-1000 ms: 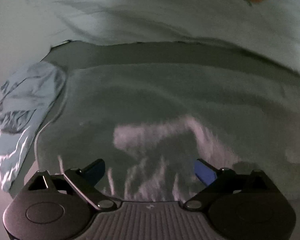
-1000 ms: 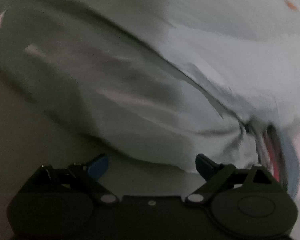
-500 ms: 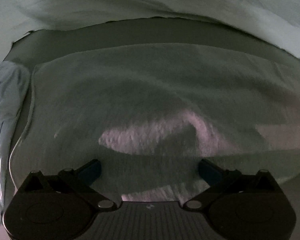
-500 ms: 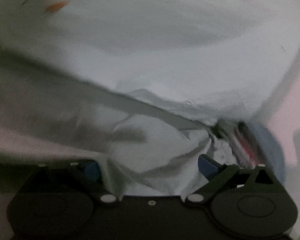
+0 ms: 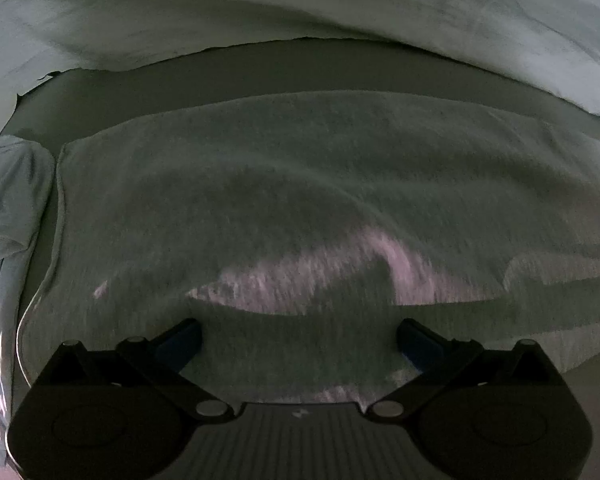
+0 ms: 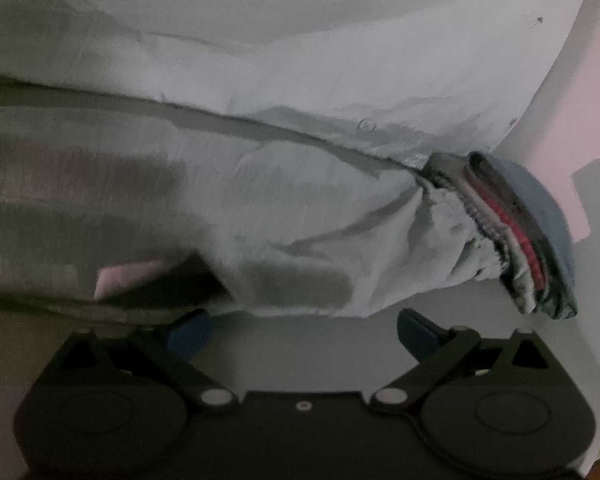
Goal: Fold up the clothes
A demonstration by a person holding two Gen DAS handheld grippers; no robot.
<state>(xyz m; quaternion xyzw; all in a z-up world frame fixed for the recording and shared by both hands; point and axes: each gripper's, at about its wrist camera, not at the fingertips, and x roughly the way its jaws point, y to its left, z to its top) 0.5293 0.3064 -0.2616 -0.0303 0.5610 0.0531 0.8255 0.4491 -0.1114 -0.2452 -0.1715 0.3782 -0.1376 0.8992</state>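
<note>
Grey knitted cloth (image 5: 300, 184) lies spread nearly flat in front of my left claw (image 5: 299, 338), its near edge running just under my two fingers, which stand wide apart with nothing between them. A crumpled pale garment (image 5: 8, 200) sits beside its left edge, touching or nearly so. Beyond it a light sheet (image 5: 300, 4) covers the bed.

My right claw (image 6: 303, 330) is spread just as wide and grips nothing; it hangs over bare surface, with its left fingertip (image 6: 188, 330) close to the edge of a rumpled pale-green garment (image 6: 300, 216). That garment runs to the right against a stack of folded clothes (image 6: 532, 232), blue on top, red stripe showing in the layers, standing at the far right, I reckon to keep finished pieces out of the way.

Both claws sit low and near the hems, which I judge suits taking an edge, though whether this cloth is already folded over I cannot tell
</note>
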